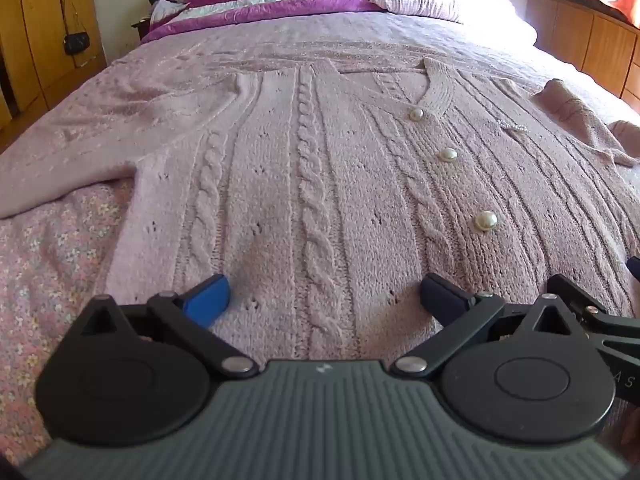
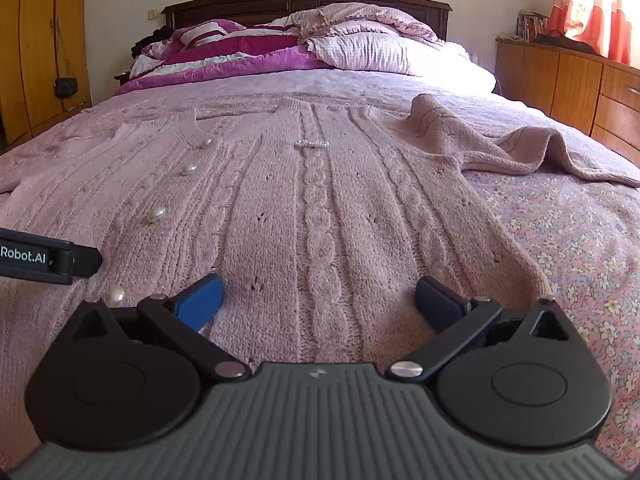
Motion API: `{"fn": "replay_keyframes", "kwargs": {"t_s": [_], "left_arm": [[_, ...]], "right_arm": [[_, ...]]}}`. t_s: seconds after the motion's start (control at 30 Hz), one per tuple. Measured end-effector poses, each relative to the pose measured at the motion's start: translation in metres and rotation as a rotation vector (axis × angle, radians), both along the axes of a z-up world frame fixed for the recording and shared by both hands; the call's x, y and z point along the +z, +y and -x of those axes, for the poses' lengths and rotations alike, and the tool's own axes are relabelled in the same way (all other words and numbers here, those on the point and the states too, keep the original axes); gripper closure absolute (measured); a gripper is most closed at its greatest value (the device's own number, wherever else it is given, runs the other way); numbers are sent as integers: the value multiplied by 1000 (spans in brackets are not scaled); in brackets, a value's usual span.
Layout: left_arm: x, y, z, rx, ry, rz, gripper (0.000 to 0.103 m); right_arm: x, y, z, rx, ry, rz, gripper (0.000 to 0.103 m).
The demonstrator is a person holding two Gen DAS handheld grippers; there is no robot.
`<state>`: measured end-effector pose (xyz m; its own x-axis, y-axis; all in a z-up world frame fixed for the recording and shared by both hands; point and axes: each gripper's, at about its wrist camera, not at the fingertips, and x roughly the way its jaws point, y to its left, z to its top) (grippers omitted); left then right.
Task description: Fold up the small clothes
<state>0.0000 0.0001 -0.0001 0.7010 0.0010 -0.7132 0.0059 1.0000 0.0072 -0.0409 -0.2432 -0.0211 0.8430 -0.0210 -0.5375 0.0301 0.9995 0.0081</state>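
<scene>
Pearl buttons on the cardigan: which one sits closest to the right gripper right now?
The lowest pearl button, by the hem. It lies just beside the right gripper, at its left finger linkage, while the other three run up the cardigan toward the neckline.

White lettering "Robot.AI" stands on the black body of the left gripper [image 2: 48, 258], seen at the right wrist view's left edge.

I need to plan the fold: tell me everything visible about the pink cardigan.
The pink cardigan is a chunky cable knit with a ribbed V-neck, pearl buttons and a small sparkly brooch. It lies front-up, buttoned, flat on the floral bedspread, hem nearest the cameras, sleeves spread sideways, the right sleeve rumpled.
</scene>
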Motion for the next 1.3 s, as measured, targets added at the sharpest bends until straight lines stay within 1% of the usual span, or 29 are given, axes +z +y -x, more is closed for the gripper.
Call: {"fn": "replay_keyframes", "kwargs": {"t_s": [0.1, 0.17, 0.43, 1.3], "left_arm": [[0, 2, -2, -7, -10, -8, 0], [-1, -3, 5, -7, -44, -32, 0], [0, -2, 1, -10, -25, -28, 0], [0, -3, 2, -5, -33, -29, 0]], "right_arm": [[0, 0, 0, 0, -2, 5, 0], [0, 0, 0, 1, -1, 8, 0], [-1, 0, 0, 1, -5, 6, 0], [-1, 1, 1, 0, -7, 6, 0]]}}
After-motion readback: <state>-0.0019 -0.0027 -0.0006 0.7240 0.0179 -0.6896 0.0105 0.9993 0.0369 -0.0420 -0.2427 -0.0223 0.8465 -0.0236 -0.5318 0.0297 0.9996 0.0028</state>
